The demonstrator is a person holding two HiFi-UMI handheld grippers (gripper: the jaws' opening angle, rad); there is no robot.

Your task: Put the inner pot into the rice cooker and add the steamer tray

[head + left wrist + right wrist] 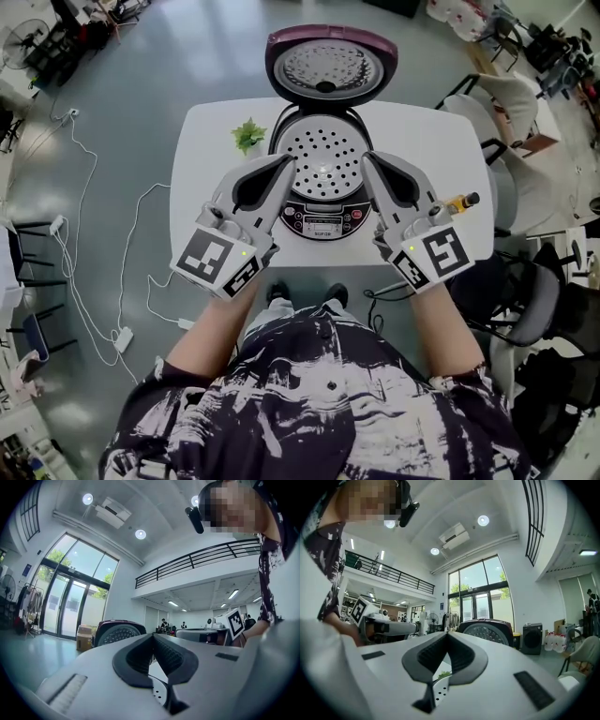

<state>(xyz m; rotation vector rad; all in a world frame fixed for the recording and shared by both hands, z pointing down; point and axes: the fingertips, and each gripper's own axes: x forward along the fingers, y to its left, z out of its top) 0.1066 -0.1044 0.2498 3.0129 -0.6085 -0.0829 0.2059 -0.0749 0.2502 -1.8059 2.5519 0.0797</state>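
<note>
Steamer tray (323,155) noted inside the open rice cooker (323,221), seemingly seated level. Left tongs (287,163) and right tongs (367,158) pressed together, empty, beside the cooker's rim. The tray could be tipped if clipped by a tip.

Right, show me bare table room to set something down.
Bare table left of the plant, out to the left edge, and right of the rice cooker toward the far corner. Crowded in front: left gripper and right gripper flank the cooker.
</note>
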